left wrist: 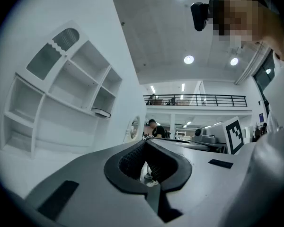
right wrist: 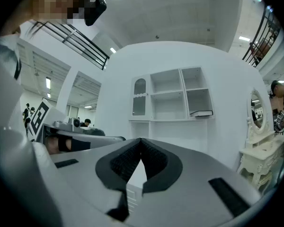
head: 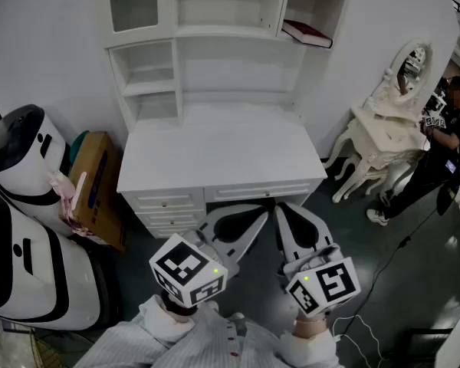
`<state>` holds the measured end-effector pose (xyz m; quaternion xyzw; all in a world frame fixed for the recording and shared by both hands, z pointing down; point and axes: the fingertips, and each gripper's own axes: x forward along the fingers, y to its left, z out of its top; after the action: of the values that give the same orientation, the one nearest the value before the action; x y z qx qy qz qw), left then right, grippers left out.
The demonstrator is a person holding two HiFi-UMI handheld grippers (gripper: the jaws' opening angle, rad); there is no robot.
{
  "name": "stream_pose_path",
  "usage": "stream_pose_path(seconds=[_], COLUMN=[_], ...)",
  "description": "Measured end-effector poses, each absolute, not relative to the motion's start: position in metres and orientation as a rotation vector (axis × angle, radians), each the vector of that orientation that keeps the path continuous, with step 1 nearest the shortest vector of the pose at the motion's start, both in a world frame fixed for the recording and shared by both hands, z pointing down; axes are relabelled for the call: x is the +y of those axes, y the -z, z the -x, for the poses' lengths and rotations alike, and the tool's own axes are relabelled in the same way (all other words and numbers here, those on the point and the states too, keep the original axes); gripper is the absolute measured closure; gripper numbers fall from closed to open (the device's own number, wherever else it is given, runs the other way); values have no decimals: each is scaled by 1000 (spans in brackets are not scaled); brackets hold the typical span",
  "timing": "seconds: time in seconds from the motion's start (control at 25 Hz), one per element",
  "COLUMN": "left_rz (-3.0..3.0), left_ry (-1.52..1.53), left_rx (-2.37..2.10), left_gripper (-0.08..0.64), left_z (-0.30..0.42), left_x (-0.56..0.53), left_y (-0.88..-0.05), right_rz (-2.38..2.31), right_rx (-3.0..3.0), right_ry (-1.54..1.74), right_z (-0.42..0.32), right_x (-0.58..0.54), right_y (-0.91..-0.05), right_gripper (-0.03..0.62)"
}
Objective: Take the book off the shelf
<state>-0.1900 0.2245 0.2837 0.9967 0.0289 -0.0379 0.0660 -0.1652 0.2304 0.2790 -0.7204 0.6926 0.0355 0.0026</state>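
A dark red book (head: 307, 34) lies flat in the right-hand cubby of the white shelf unit (head: 215, 37) that tops the desk. It also shows as a thin slab, the book (left wrist: 100, 112) in the left gripper view and the book (right wrist: 201, 113) in the right gripper view. Both grippers hang low in front of the desk drawers, far below the book. My left gripper (head: 249, 211) is shut with nothing in it, its tips (left wrist: 146, 143) meeting. Beside it, my right gripper (head: 285, 211) is also shut and empty, its tips (right wrist: 141, 141) pointing toward the shelves.
The white desk (head: 218, 156) stands straight ahead with drawers under its front edge. Two white robot bodies (head: 19, 205) and a cardboard box (head: 96, 186) crowd the left. A white dressing table with a mirror (head: 383, 133) and a person in black (head: 437, 152) stand at the right.
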Motion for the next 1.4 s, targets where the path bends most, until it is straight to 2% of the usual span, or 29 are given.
stream_pose_path(seconds=[0.96, 1.4], left_rz=[-3032, -3024], left_ry=[57, 46], left_rx=[-16, -38], left_gripper=[549, 549], left_z=[145, 114], left_x=[279, 226], left_y=[-300, -311], right_rz=[2177, 2169], right_rx=[2171, 2199], right_ry=[-90, -42], right_z=[111, 80], right_x=[296, 246], right_y=[-290, -304], right_gripper=[578, 578])
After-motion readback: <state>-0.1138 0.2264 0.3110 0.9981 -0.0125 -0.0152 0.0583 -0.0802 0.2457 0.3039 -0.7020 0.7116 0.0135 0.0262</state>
